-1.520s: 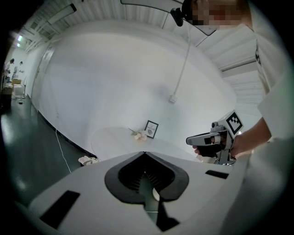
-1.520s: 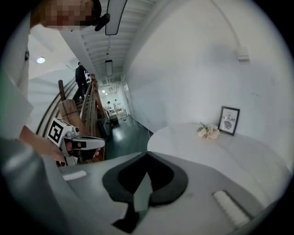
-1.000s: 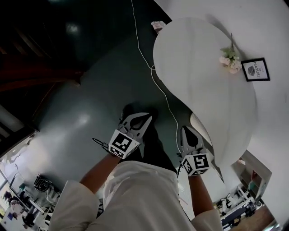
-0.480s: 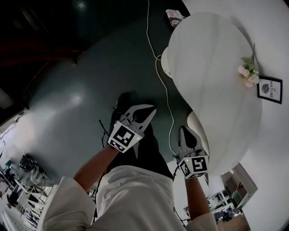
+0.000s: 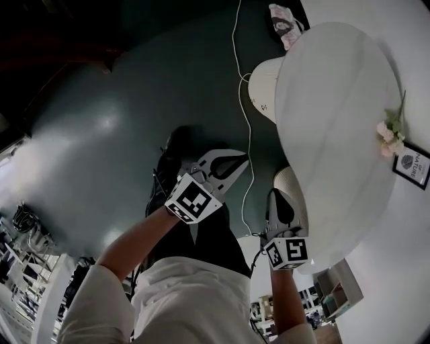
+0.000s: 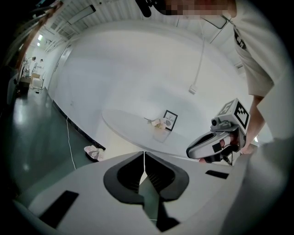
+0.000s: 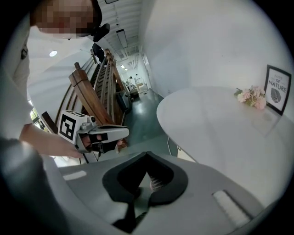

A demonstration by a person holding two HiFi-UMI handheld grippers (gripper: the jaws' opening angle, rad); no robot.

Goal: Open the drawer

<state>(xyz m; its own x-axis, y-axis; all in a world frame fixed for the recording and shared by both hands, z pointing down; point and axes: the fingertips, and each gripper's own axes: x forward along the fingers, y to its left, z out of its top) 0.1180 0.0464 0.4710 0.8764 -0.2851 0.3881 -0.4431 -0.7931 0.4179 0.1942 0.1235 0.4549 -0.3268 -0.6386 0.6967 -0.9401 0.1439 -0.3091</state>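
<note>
No drawer can be made out in any view. My left gripper (image 5: 242, 161) hangs shut and empty over the dark green floor, left of the white rounded table (image 5: 336, 121). In its own view the jaw tips (image 6: 144, 153) meet with nothing between them. My right gripper (image 5: 279, 196) is close to the table's near edge, above a pale rounded thing (image 5: 297, 191) under the tabletop; it looks shut and empty (image 7: 147, 154). Each gripper shows in the other's view: the right gripper (image 6: 190, 153) and the left gripper (image 7: 126, 132).
A small bunch of pink flowers (image 5: 388, 134) and a framed print (image 5: 411, 168) sit at the table's far side by the white wall. A white cable (image 5: 245, 121) runs across the floor. Slippers (image 5: 285, 20) lie by the wall. Wooden frames (image 7: 92, 101) stand behind.
Both grippers have sunk lower and stayed shut. The head view has swung, so the table now sits further to the upper right and more floor shows.
</note>
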